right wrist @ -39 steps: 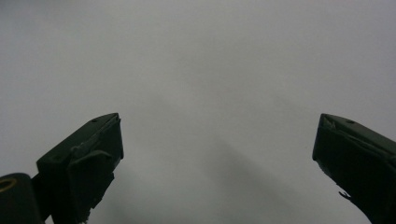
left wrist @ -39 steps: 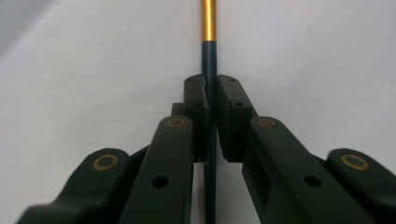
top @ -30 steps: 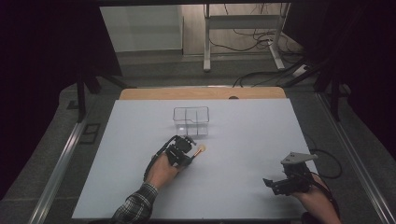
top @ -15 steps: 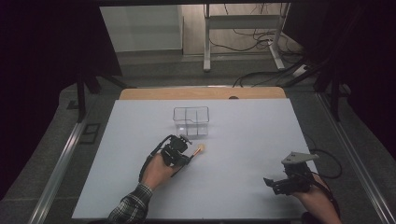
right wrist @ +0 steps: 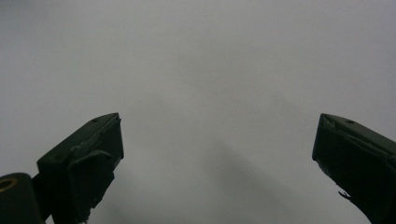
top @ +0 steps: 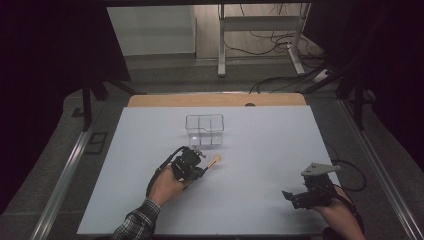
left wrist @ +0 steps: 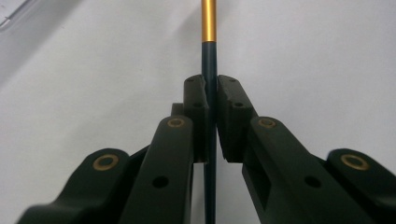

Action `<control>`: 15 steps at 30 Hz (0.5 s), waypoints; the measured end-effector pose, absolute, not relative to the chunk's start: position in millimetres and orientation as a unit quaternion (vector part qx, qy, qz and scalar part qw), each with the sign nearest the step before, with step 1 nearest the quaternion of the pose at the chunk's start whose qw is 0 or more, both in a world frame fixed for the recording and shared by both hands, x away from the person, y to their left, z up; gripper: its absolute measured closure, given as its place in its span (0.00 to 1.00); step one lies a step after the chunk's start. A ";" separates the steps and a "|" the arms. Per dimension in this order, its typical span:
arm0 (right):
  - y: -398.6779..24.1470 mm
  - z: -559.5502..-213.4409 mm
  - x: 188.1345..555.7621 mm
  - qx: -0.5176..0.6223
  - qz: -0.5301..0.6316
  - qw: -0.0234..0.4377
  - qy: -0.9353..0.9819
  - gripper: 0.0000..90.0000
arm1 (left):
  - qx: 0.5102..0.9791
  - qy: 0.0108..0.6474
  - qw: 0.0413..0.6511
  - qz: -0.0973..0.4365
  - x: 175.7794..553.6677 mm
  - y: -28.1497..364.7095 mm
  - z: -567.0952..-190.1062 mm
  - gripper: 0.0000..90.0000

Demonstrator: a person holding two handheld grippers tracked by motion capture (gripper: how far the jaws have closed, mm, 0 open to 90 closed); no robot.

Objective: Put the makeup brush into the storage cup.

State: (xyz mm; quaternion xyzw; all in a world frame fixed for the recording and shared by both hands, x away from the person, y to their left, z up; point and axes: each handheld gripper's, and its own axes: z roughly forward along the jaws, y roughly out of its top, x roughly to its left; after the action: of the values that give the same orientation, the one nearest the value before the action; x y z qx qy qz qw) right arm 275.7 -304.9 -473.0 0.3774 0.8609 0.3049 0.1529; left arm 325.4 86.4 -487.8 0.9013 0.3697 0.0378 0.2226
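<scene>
Near the clear divided box (top: pixel 204 130) on the white worktop (top: pixel 260 150), the left gripper (left wrist: pixel 211 93) is clamped on a thin brush (left wrist: pixel 208 28); keep it level toward a compartment. Right gripper (right wrist: pixel 217 154) rests apart, empty.

Dim room beyond your table

You face a grey floor (top: pixel 165 70) strewn with cables (top: pixel 272 47), a white metal stand (top: pixel 260 22), a pale wall panel (top: pixel 152 30) and dark surroundings.
</scene>
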 end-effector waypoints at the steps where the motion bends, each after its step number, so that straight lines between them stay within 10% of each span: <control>1: -304.9 -472.9 275.7 0.378 0.305 0.153 0.861 0.02 | 0.901 0.370 0.225 0.038 324.6 87.0 -487.3 0.93; 15: -305.0 -472.2 275.5 0.378 0.308 0.153 0.860 0.02 | 0.896 0.366 0.249 0.042 314.2 97.2 -478.0 0.93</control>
State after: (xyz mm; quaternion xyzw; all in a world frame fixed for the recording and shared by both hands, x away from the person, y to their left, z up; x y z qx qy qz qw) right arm 275.5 -305.0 -472.2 0.3775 0.8597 0.3084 0.1528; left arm 314.2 97.2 -478.0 0.8960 0.3657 0.0416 0.2485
